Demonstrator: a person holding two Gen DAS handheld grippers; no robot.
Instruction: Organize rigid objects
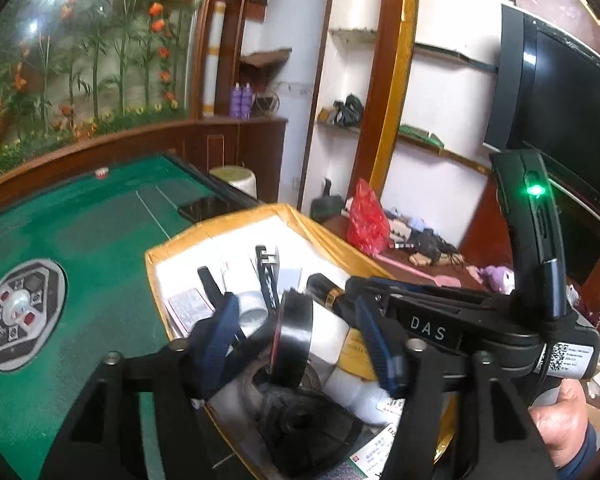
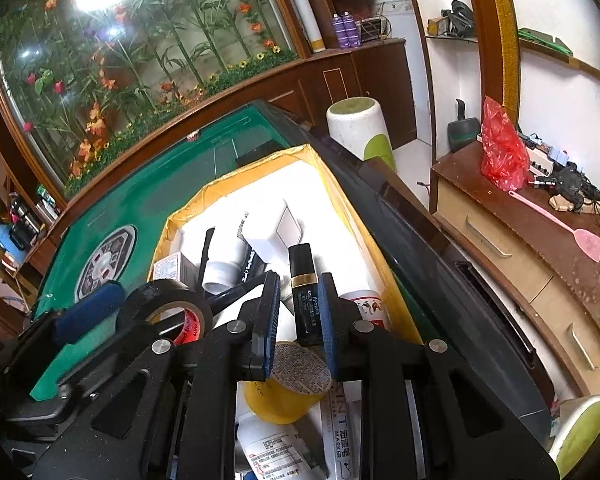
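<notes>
Black tape roll (image 1: 290,338) sitting between the spread left gripper (image 1: 300,344), right gripper (image 2: 299,316) pinching a black bottle (image 2: 306,300), both hovering over the yellow-lined box (image 2: 340,184).

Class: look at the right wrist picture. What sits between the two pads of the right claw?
A slim black bottle with a gold band, upright, gripped by the right claw above the yellow-lined box. The left wrist view shows only its top.
</notes>
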